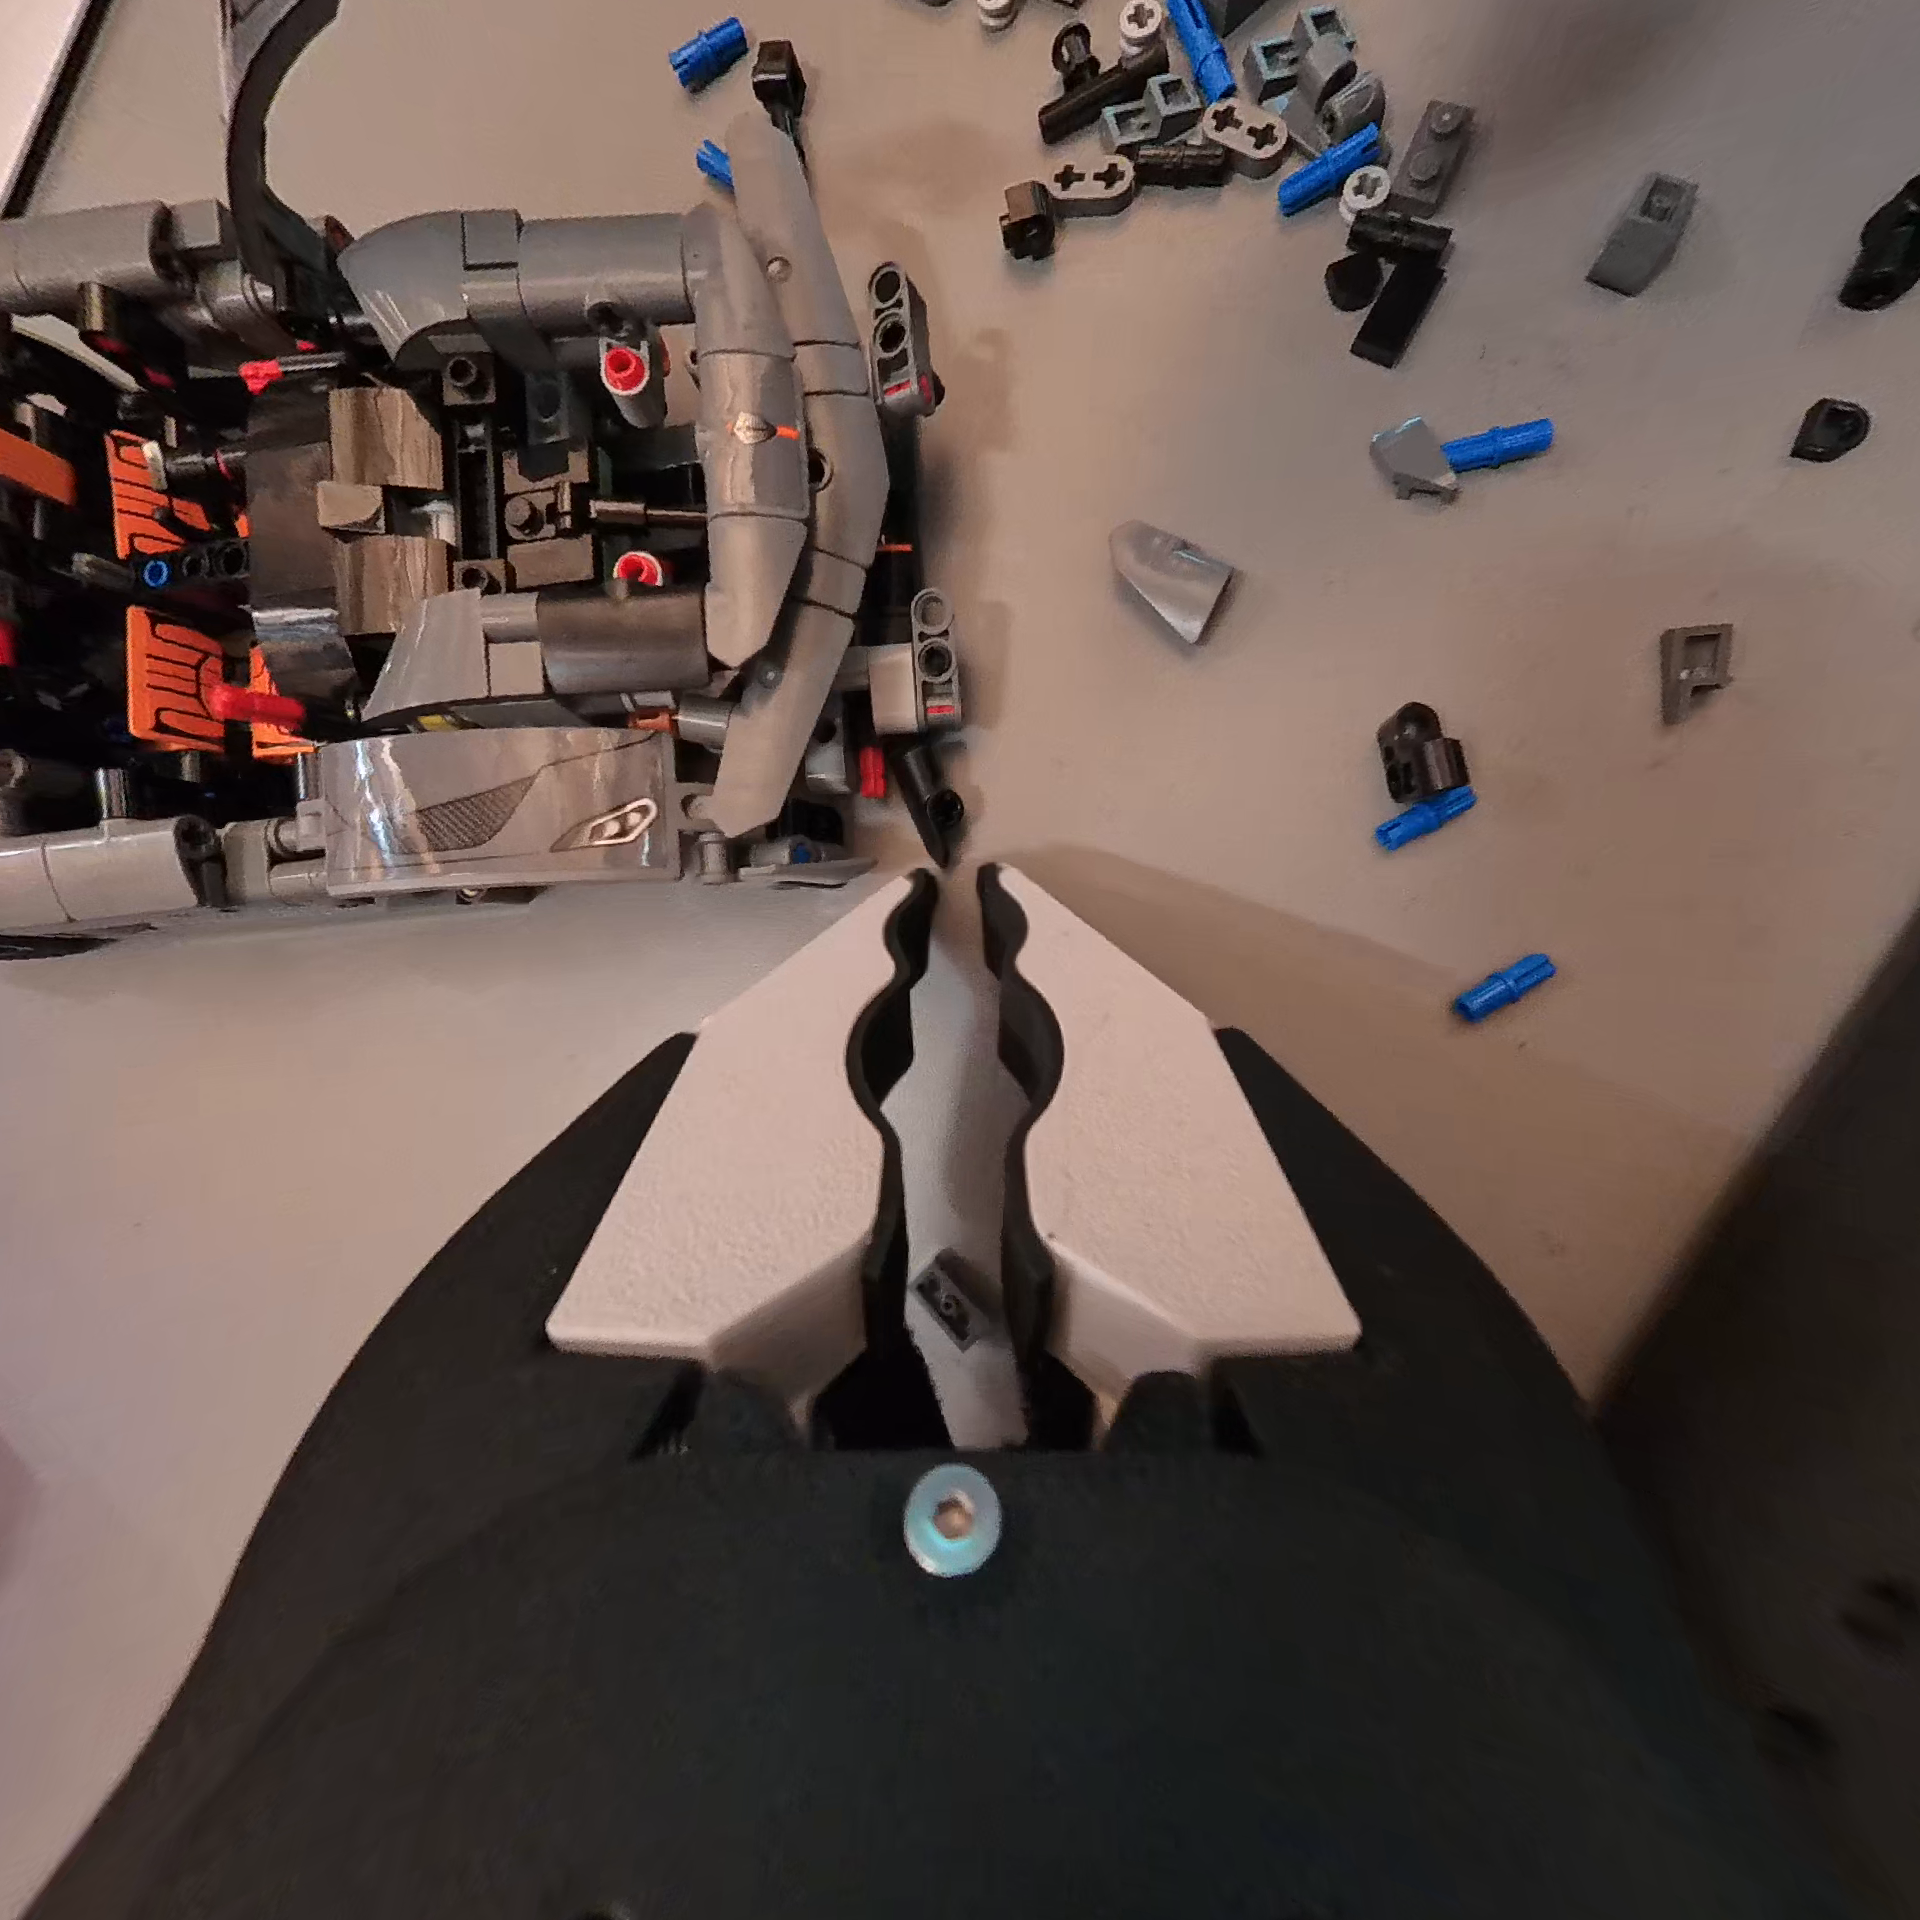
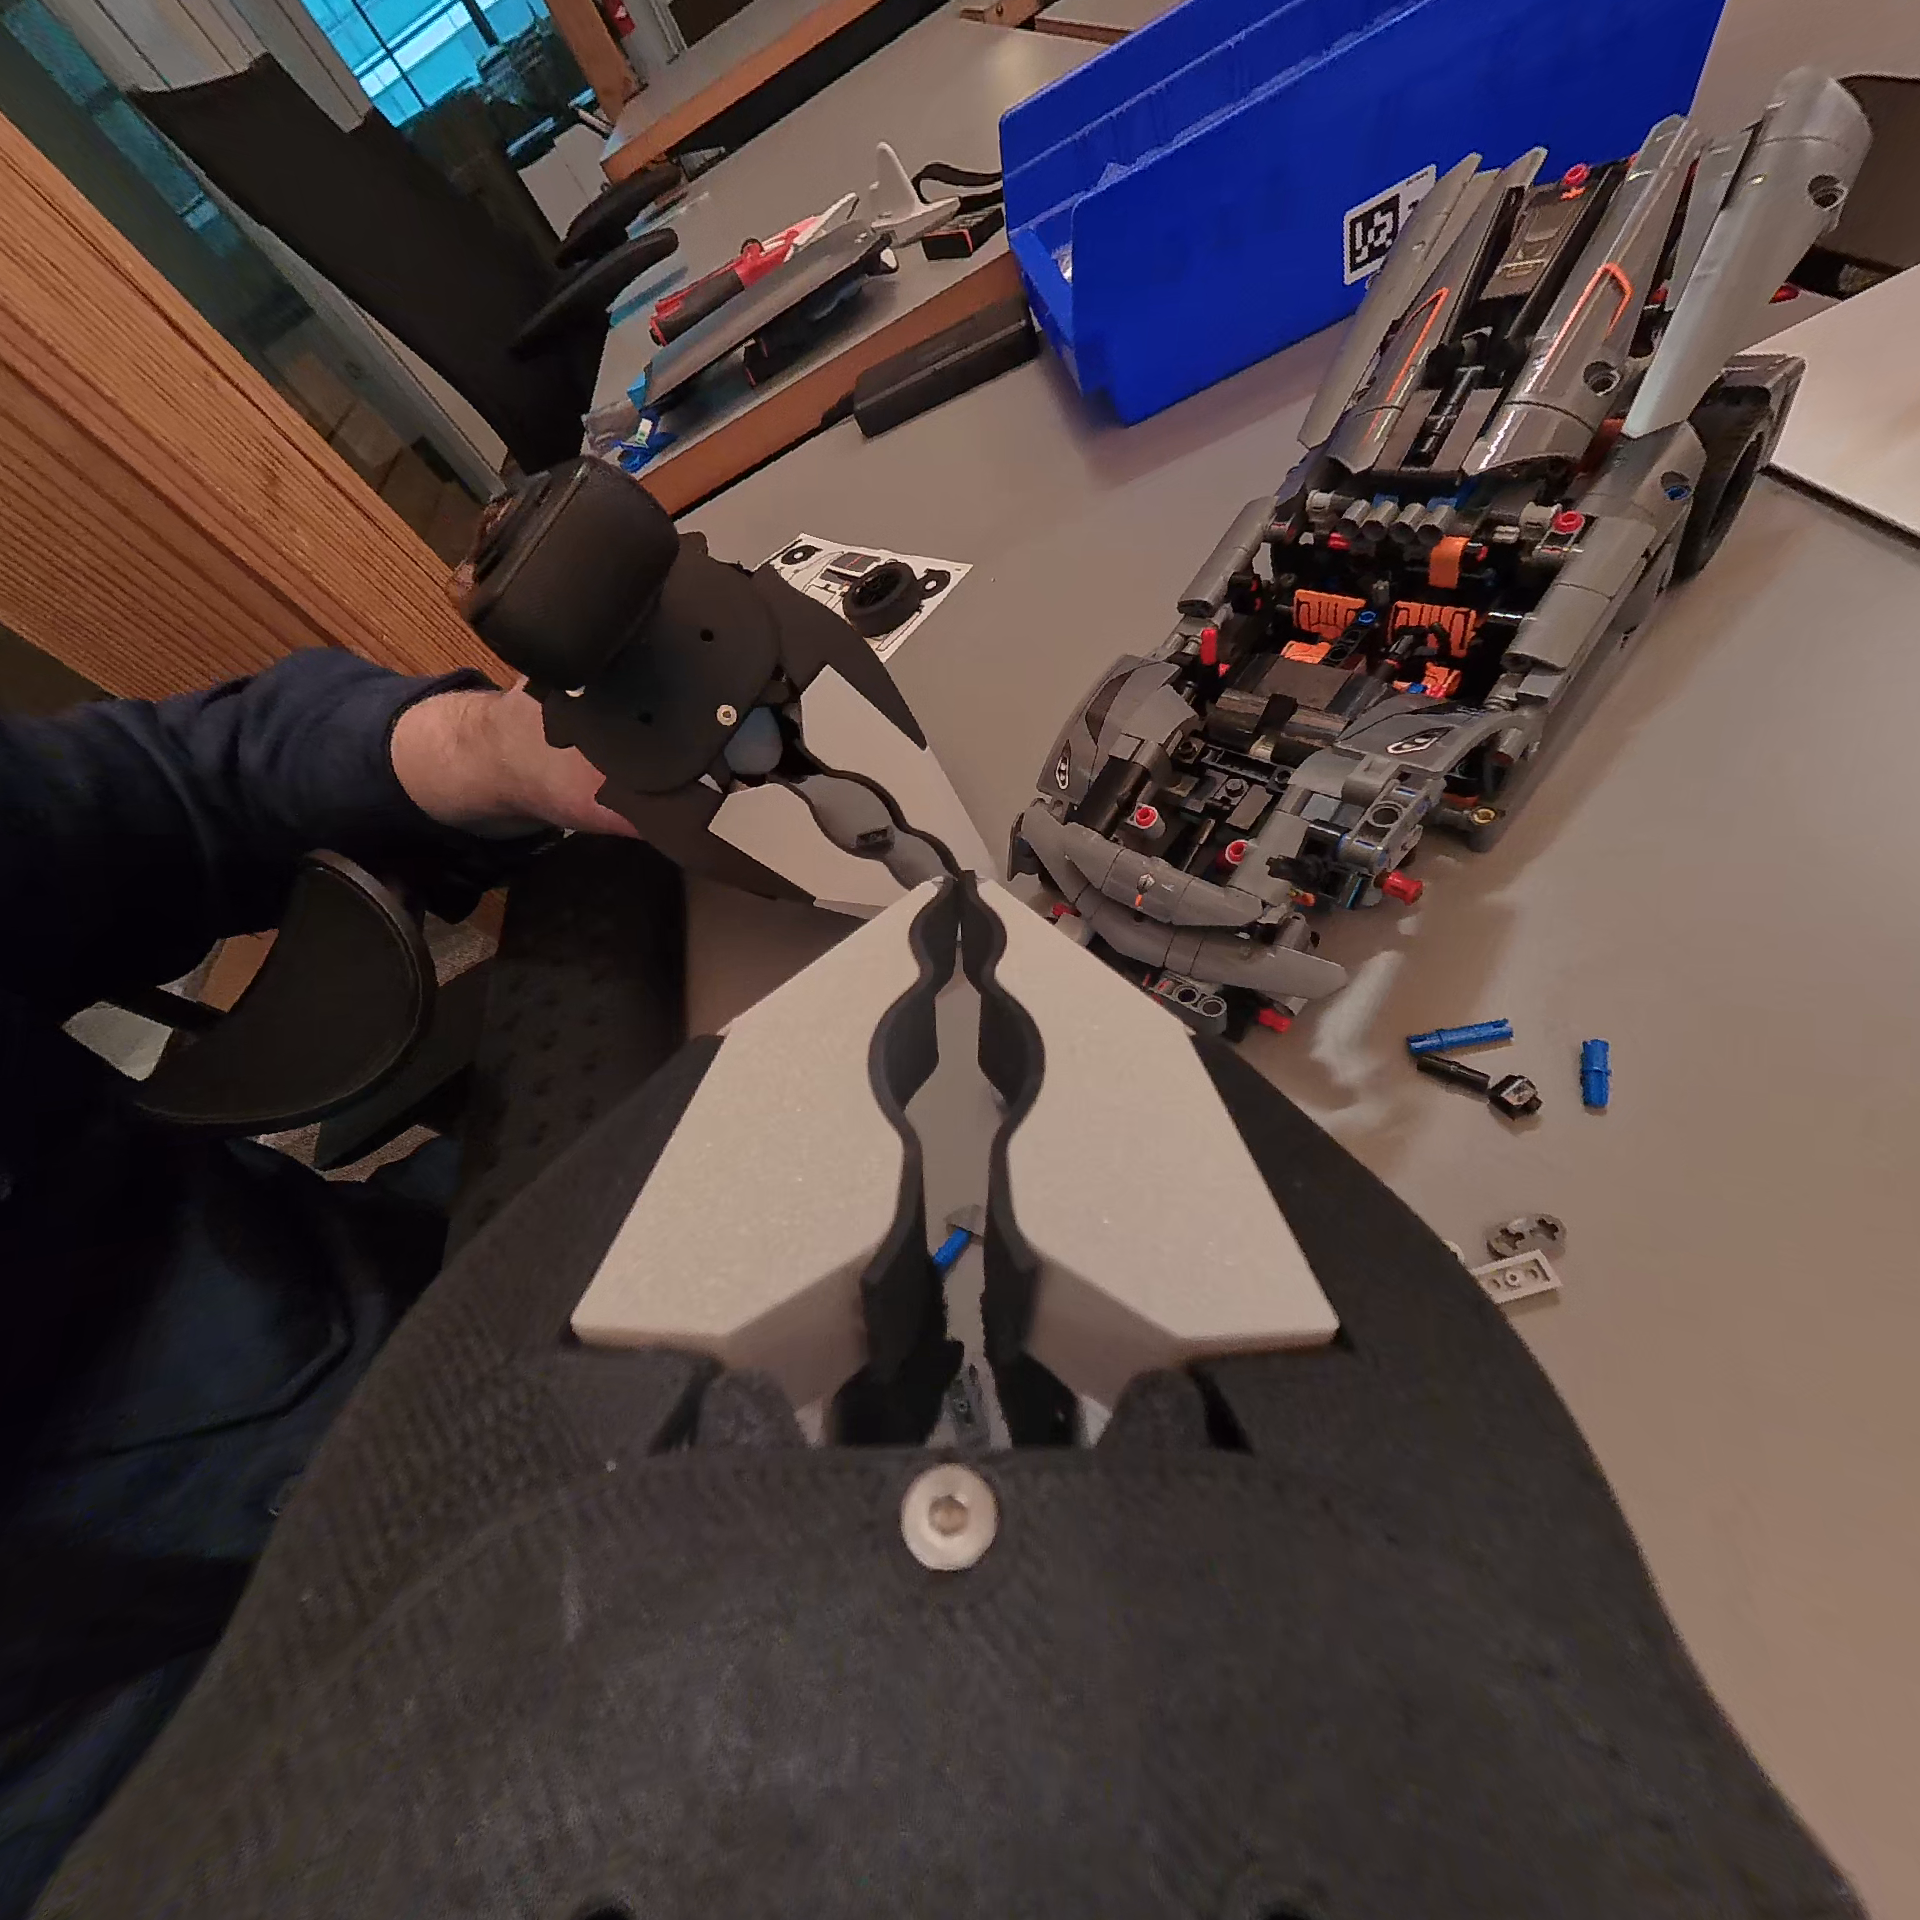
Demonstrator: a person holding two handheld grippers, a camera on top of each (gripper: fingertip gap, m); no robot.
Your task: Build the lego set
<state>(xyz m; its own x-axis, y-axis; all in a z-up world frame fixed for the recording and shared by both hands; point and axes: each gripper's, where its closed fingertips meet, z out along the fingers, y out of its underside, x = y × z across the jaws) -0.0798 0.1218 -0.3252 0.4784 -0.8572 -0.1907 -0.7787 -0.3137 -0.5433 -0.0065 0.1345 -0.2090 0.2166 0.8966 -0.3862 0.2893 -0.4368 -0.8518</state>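
A half-built grey, black and orange Lego sports car [image 2: 1455,665] sits on the grey bench [image 2: 1662,1039], loose blue and black pieces [image 1: 1247,135] beside it. The left claw [image 1: 958,881] and right claw [image 2: 958,896] meet tip to tip near its nose, both nearly pressed together, pinching nothing visible.

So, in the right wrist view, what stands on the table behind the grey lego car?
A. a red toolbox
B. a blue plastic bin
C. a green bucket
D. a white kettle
B: a blue plastic bin stands on the table just behind the rear of the grey lego car.
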